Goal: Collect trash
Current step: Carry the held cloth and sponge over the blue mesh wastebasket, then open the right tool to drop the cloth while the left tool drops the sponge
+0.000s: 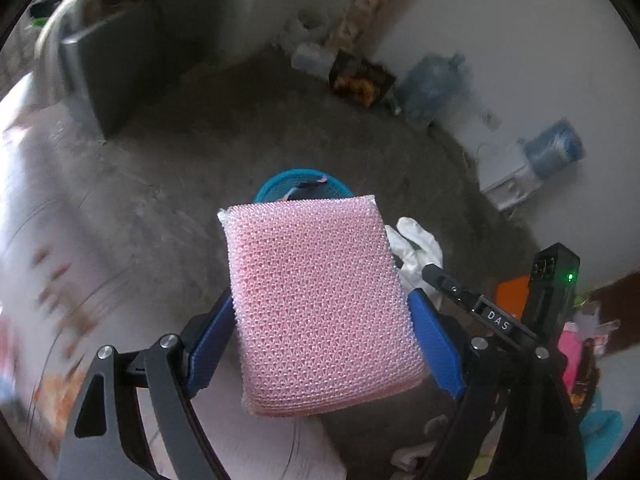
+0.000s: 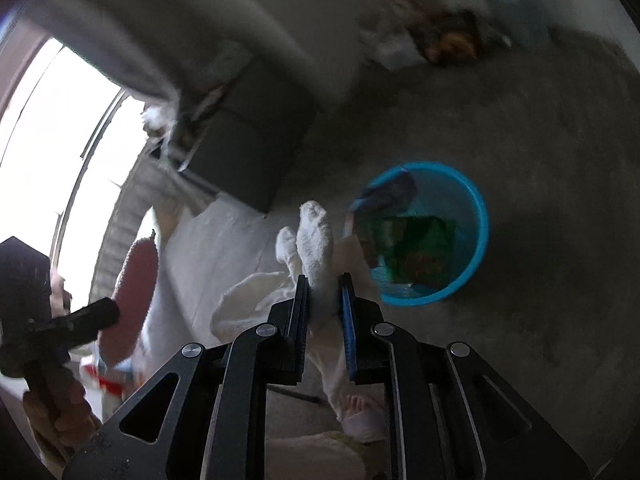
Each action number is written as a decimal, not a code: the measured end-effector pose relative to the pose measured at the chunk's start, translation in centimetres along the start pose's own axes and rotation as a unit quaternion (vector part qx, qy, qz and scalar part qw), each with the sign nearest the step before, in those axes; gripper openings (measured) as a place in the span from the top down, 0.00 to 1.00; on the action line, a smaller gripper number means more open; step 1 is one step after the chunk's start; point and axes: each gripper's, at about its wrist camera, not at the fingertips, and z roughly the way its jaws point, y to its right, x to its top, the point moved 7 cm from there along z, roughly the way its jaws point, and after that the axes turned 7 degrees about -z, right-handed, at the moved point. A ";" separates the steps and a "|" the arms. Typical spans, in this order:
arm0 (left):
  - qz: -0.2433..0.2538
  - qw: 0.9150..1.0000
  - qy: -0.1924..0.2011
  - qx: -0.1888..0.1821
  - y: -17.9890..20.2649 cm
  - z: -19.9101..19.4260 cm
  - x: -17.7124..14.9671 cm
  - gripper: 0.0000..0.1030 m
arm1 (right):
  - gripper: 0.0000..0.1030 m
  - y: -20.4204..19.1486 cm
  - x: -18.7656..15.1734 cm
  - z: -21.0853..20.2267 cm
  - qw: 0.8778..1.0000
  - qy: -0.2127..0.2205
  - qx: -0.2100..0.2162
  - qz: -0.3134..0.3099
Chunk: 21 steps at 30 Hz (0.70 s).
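My left gripper [image 1: 322,304] is shut on a pink mesh sponge [image 1: 320,304] and holds it in the air above the floor. The sponge hides most of a blue trash basket [image 1: 276,188] behind it. My right gripper [image 2: 324,292] is shut on a white cloth glove [image 2: 316,240], also seen in the left wrist view [image 1: 416,248]. The blue basket [image 2: 476,232] stands on the floor to the right of the glove and holds green wrappers [image 2: 416,248] and other trash. The sponge shows edge-on at the left of the right wrist view [image 2: 132,292].
The floor is bare grey concrete [image 1: 200,184]. A dark grey box [image 1: 108,76] stands at the back left. Water jugs [image 1: 432,84] and clutter line the far wall. A white patterned sheet [image 2: 216,248] lies below my grippers.
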 end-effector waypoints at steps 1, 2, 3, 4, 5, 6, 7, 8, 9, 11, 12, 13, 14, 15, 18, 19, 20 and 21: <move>0.002 1.000 -0.010 0.000 0.5 1.6 0.6 0.19 | 0.85 1.4 0.4 1.2 1.000 -0.007 0.000 0.023; -0.003 1.000 -0.021 0.001 0.8 3.2 1.2 0.19 | 0.85 2.8 0.7 2.4 0.999 -0.013 0.000 0.048; -0.015 0.999 -0.033 0.005 1.1 5.2 2.1 0.19 | 0.85 3.4 1.0 3.1 0.998 -0.016 -0.001 0.062; -0.021 0.999 -0.040 0.005 1.3 6.7 2.6 0.19 | 0.85 4.7 1.4 4.4 0.996 -0.021 -0.003 0.084; -0.026 0.999 -0.047 0.006 1.6 8.1 3.1 0.19 | 0.85 5.9 1.7 5.6 0.994 -0.024 -0.008 0.104; -0.030 0.998 -0.053 0.012 2.0 9.9 3.7 0.19 | 0.85 6.8 2.0 6.7 0.992 -0.024 -0.011 0.121; -0.032 0.998 -0.054 0.018 2.0 11.1 4.0 0.19 | 0.84 7.4 1.9 7.2 0.991 -0.023 -0.014 0.134; -0.037 0.998 -0.054 0.025 2.2 12.7 4.7 0.18 | 0.82 8.0 2.2 8.0 0.989 -0.021 -0.017 0.144; -0.042 0.997 -0.057 0.030 2.3 13.8 5.2 0.15 | 0.77 8.8 2.6 9.2 0.987 -0.018 -0.017 0.160; -0.053 0.995 -0.069 0.042 1.9 15.9 5.8 0.09 | 0.57 10.2 2.9 10.5 0.983 -0.014 -0.018 0.182; -0.062 0.994 -0.075 0.045 1.8 17.1 6.0 0.08 | 0.45 10.7 2.9 11.1 0.982 -0.012 -0.019 0.189; -0.069 0.993 -0.077 0.048 1.6 18.0 6.0 0.08 | 0.43 11.4 2.9 11.9 0.979 -0.012 -0.030 0.200; -0.073 0.993 -0.079 0.052 1.3 18.5 5.9 0.08 | 0.43 12.1 2.8 12.0 0.978 -0.013 -0.040 0.204; -0.076 0.992 -0.080 0.057 1.1 18.9 5.8 0.08 | 0.43 12.5 2.6 12.2 0.977 -0.016 -0.049 0.207; -0.076 0.993 -0.081 0.050 1.3 19.0 5.1 0.08 | 0.43 12.6 1.8 11.9 0.976 -0.013 -0.042 0.211; -0.072 0.993 -0.080 0.046 1.4 18.7 5.0 0.08 | 0.43 12.6 1.6 11.4 0.978 -0.011 -0.045 0.205; -0.068 0.994 -0.077 0.044 1.5 18.4 4.9 0.08 | 0.43 12.4 1.4 11.0 0.979 -0.010 -0.050 0.197; -0.061 0.995 -0.069 0.042 1.7 17.7 4.9 0.08 | 0.43 12.4 1.4 10.6 0.980 -0.009 -0.053 0.190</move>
